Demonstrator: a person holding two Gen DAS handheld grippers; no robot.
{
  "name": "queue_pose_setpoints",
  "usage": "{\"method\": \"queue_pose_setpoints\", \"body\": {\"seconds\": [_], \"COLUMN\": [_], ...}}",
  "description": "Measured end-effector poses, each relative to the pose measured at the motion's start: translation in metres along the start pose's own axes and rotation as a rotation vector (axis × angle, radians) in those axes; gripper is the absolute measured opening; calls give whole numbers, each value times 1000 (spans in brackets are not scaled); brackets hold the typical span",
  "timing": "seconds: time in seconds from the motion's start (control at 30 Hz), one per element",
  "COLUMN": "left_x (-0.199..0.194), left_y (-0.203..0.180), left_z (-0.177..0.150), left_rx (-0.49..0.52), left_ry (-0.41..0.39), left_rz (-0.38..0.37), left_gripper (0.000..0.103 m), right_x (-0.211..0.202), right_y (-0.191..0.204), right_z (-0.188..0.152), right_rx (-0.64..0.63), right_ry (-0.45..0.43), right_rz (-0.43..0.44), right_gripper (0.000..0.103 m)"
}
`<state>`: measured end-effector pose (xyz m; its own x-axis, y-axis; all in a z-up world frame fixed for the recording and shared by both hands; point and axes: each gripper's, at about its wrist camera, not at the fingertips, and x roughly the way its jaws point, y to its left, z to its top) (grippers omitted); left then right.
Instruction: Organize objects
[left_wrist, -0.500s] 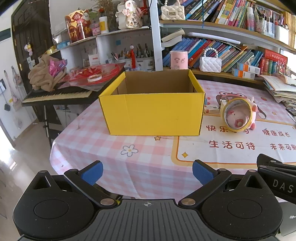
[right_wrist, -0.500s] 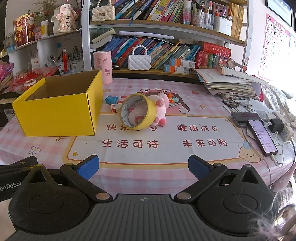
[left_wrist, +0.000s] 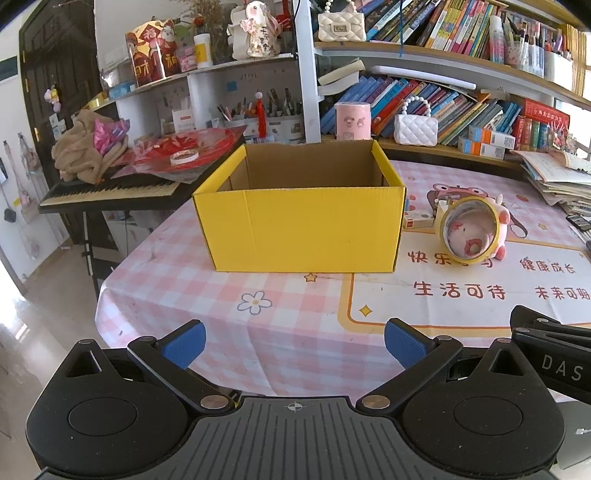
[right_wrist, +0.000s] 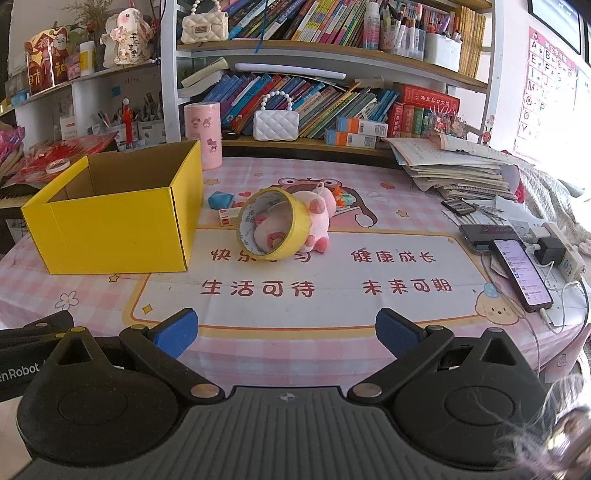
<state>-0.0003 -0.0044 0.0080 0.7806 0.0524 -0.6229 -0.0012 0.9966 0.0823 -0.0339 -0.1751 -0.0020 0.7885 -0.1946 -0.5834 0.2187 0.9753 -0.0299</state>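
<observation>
home study or child's room | crammed bookshelves (right_wrist: 332, 99) | pink checked tablecloth (left_wrist: 207, 295) with cartoon prints | keyboard piano (left_wrist: 110, 190) | alphabet poster (right_wrist: 550, 85) | little handbags on shelves

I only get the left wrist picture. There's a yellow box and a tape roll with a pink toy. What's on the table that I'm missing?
Observer: Far to the right, a phone lies face up with its screen lit and a cable plugged in.
Operator: Is anything hiding behind the tape roll?
Observer: Yes, a small blue packet lies between the yellow box and the tape roll, behind the small red and white box.
Operator: Is the pink toy inside the roll?
Observer: No. From the right wrist view the pink toy lies behind the roll, which leans against it.
Operator: Is the right gripper holding something?
Observer: No, the right gripper is open and empty.
</observation>
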Motion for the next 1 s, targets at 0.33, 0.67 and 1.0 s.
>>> {"method": "queue_pose_setpoints", "body": {"seconds": [0.33,0.67,1.0], "left_x": [3,3,7], "left_y": [2,2,0], "left_z": [0,0,0], "left_rx": [-11,-11,-20], "left_ry": [7,12,23], "left_rz": [-5,-5,-1], "left_gripper": [103,103,103], "right_x": [0,2,8], "right_y": [0,1,0], "right_z": [1,2,4], "right_rx": [0,-2,-8], "right_ry": [1,8,19], "right_rz": [1,2,11], "right_gripper": [103,103,103]}}
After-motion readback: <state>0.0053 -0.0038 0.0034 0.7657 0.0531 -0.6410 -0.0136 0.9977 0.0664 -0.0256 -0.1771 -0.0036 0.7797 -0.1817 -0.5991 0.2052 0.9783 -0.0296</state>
